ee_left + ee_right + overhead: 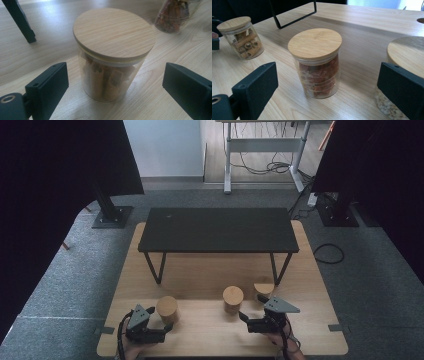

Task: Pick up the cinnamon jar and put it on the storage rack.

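Three glass jars with round wooden lids stand on the wooden table (210,330). The left jar (167,309) (112,50) holds brown rolled sticks. My left gripper (160,319) (113,82) is open, its jaws on either side of that jar without touching it. The middle jar (233,299) (317,65) holds reddish pieces. My right gripper (252,307) (324,77) is open and points at it from just short of the glass. The right jar (263,287) (407,57), with pale grains, sits close beside the right gripper's outer jaw. The left jar (239,37) is also in the right gripper view.
A low black bench (218,230) on thin metal legs (156,267) stands across the table's far half, behind the jars. Grey carpet surrounds the table, and black stands (111,212) and a desk frame (265,150) are farther back.
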The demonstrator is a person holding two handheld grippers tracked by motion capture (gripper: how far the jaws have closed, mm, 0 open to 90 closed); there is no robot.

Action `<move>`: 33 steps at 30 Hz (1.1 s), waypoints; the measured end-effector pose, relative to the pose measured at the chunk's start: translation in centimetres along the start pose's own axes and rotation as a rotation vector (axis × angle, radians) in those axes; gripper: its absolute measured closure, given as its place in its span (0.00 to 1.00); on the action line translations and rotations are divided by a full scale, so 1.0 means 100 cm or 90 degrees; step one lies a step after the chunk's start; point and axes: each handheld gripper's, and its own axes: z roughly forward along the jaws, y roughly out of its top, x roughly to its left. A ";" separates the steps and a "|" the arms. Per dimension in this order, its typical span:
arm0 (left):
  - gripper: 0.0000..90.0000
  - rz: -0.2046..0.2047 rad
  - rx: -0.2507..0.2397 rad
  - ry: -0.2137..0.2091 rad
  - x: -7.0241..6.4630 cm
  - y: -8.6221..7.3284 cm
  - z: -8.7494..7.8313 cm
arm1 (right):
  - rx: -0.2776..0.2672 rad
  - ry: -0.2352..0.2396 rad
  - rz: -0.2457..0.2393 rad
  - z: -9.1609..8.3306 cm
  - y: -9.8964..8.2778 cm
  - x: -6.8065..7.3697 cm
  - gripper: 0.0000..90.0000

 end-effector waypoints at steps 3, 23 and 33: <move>0.07 -0.004 -0.002 0.003 0.000 -0.001 -0.001 | 0.007 -0.001 0.004 0.001 0.000 -0.001 0.03; 0.06 0.006 0.009 0.022 -0.006 0.004 0.006 | 0.018 0.010 -0.005 0.003 0.001 0.001 0.03; 0.06 0.016 0.015 0.029 -0.008 0.012 0.018 | 0.021 0.010 -0.007 0.004 0.001 0.002 0.03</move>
